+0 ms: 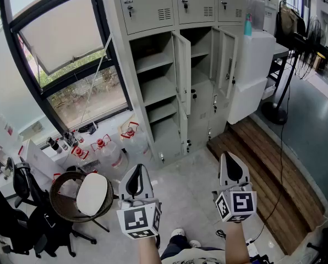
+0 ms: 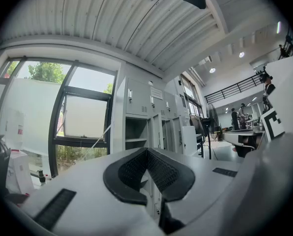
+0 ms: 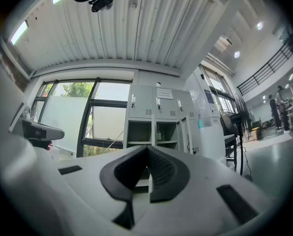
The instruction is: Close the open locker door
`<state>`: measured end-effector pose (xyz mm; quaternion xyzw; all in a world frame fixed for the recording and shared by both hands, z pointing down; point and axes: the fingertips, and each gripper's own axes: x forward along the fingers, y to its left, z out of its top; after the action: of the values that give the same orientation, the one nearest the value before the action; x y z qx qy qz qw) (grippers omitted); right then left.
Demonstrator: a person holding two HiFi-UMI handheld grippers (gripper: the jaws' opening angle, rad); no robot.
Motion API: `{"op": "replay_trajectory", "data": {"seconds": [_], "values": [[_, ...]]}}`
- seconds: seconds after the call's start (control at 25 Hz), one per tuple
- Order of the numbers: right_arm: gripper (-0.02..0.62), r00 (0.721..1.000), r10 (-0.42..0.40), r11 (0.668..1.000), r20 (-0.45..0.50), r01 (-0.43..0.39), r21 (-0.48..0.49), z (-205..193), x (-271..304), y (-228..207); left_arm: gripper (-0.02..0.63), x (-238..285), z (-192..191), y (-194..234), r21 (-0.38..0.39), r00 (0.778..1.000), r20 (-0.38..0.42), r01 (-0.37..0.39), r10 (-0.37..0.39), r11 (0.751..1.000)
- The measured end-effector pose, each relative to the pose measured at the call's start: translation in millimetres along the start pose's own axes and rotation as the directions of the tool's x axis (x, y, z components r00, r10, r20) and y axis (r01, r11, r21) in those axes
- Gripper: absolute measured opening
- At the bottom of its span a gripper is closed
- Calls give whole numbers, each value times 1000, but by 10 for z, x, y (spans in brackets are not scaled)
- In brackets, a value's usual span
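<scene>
My left gripper (image 1: 135, 172) and right gripper (image 1: 230, 159), both pinched shut and empty, face the open pale-grey metal locker door (image 1: 182, 73) at upper centre; I should push near its free edge.

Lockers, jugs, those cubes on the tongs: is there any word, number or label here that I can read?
Nothing here can be read.
Paper sheet on the lockers: too blurred.
Water jugs: any print too small.
Left cube, right cube: black square patterns, no letters.
</scene>
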<state>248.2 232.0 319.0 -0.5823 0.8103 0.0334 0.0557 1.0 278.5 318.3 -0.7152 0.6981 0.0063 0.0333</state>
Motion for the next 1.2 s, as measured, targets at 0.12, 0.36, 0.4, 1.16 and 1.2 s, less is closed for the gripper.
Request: {"op": "replay_trajectory", "data": {"seconds": [0.12, 0.36, 0.4, 1.16, 1.2], "values": [[-3, 1000, -2, 1000, -8, 2, -4, -10, 31, 21, 5, 23, -9, 37, -1, 1000, -7, -1, 1, 1000], [-3, 1000, -6, 1000, -11, 6, 2, -20, 96, 39, 5, 83, -23, 99, -7, 1000, -8, 1, -1, 1000], [-3, 1000, -7, 1000, -12, 7, 2, -22, 105, 39, 5, 94, -23, 106, -8, 1000, -7, 1, -2, 1000], [150, 1000, 0, 1000, 28, -1, 24, 18, 482, 309, 5, 417, -35, 453, -25, 1000, 9, 27, -27, 999], [149, 1000, -2, 1000, 28, 1, 24, 12, 511, 335, 5, 439, -40, 488, -26, 1000, 10, 29, -29, 999]]}}
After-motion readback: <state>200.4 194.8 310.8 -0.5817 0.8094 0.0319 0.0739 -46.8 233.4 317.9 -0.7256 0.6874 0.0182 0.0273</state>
